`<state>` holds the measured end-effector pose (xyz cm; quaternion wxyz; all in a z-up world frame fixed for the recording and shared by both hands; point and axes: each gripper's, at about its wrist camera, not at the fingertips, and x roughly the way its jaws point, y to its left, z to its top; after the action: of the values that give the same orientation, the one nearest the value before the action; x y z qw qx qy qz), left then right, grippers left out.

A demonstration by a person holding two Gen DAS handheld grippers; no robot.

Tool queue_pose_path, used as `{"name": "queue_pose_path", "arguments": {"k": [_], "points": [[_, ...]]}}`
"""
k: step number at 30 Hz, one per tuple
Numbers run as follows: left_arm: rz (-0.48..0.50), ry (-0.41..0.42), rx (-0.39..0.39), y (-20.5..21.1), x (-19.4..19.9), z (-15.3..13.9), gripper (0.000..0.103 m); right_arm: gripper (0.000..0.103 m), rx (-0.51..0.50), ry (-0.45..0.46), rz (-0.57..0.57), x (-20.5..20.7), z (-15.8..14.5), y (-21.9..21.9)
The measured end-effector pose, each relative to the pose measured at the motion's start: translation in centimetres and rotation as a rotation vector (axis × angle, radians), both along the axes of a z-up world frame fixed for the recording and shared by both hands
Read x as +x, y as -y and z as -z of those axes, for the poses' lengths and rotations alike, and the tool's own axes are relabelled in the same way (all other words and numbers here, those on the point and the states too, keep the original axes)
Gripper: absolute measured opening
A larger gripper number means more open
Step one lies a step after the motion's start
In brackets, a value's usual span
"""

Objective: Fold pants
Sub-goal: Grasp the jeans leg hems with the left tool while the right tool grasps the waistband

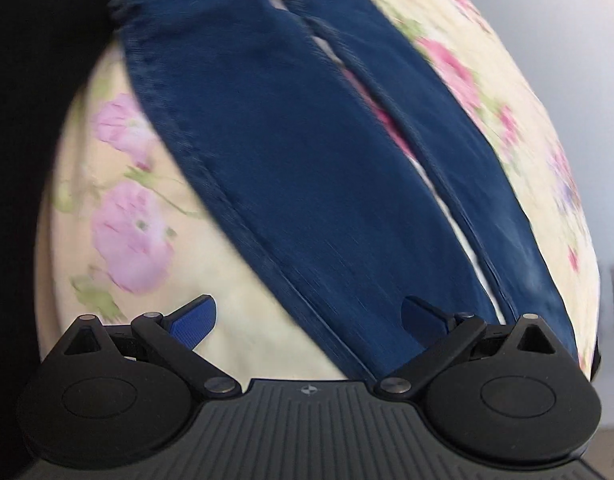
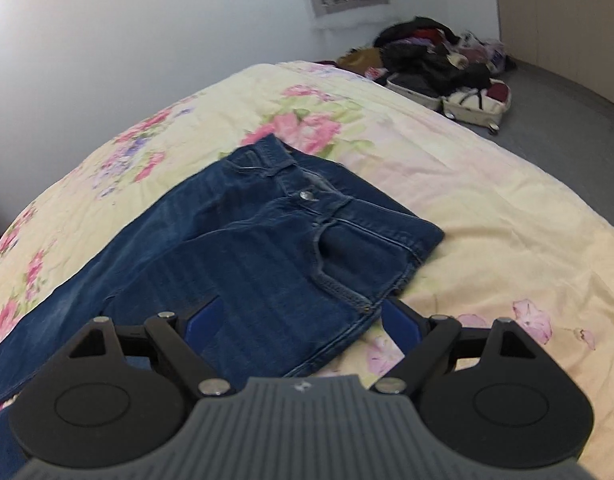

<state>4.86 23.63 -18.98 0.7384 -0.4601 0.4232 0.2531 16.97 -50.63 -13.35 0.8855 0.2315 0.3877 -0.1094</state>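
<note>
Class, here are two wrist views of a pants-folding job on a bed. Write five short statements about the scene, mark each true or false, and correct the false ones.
1. The jeans lie on a floral bedspread. True.
2. The left tool is clamped on a pant leg. False: it is open, holding nothing.
3. The two legs lie apart, with bedspread showing between them. True.
4. The waist button is undone. False: it looks fastened.
5. The right tool is open. True.

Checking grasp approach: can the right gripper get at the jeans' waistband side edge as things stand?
Probably yes. The right gripper is open, its fingers straddling the jeans at the hip edge, denim between them. Nothing lies in the way on the floral bedspread.
</note>
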Motion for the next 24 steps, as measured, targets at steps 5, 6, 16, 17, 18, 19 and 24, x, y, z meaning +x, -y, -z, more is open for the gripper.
{"name": "queue_pose_path", "arguments": {"k": [5, 6, 16, 17, 18, 19, 24], "points": [[-0.142, 0.011, 0.033, -3.1, -1.4, 0.4, 0.103, 0.083, 0.251, -0.031, 0.135, 1.7, 4.4, 5.4], [-0.154, 0.022, 0.034, -3.4, -1.7, 0.4, 0.103, 0.083, 0.270, -0.036, 0.167, 1.9, 5.3, 5.9], [-0.303, 0.181, -0.039, -6.8, -3.2, 2.4, 0.103, 0.084, 0.493, -0.016, 0.290, 3.8, 13.4, 8.7], [-0.317, 0.209, -0.051, -7.1, -3.2, 2.6, 0.103, 0.084, 0.513, 0.012, 0.295, 3.9, 13.6, 8.8], [-0.340, 0.241, -0.060, -7.4, -3.2, 2.9, 0.103, 0.084, 0.538, 0.038, 0.304, 3.9, 13.8, 8.9], [-0.363, 0.265, -0.066, -7.6, -3.5, 3.1, 0.103, 0.084, 0.567, 0.064, 0.313, 3.9, 14.0, 9.0], [-0.442, 0.298, -0.085, -8.2, -4.0, 3.7, 0.086, 0.083, 0.705, 0.193, 0.318, 4.1, 15.1, 9.2]]}}
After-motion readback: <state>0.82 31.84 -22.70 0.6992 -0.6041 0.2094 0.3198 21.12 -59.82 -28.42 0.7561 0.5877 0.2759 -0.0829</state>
